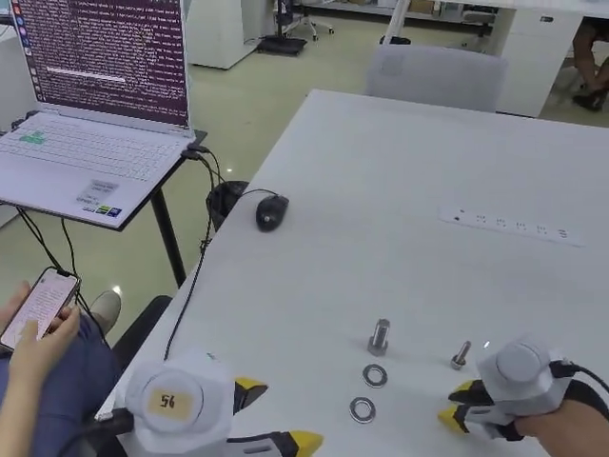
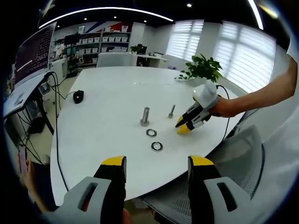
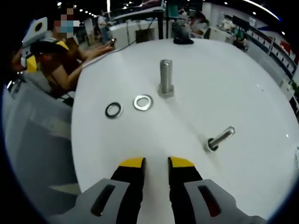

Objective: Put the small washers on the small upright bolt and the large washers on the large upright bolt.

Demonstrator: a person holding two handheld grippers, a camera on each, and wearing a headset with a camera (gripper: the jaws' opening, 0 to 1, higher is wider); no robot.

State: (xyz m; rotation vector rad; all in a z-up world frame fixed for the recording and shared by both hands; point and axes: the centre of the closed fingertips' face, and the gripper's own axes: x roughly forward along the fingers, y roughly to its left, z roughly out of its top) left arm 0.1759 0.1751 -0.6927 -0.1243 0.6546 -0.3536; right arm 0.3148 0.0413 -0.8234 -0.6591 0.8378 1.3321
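Right gripper view: my right gripper (image 3: pixel 156 164), barely parted and empty, sat near the small bolt (image 3: pixel 219 138) at 2 o'clock; a swing might topple it. My left gripper (image 2: pixel 156 163) was spread.

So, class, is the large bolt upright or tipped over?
Upright: the large bolt stands on its hex head on the table, shank pointing straight up.

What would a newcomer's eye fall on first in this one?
The large upright steel bolt near the front of the white table, with two flat metal washers lying just before it and a small steel bolt to its right. Then the yellow-tipped right gripper close beside that small bolt, and the left gripper at the near edge, jaws wide apart.
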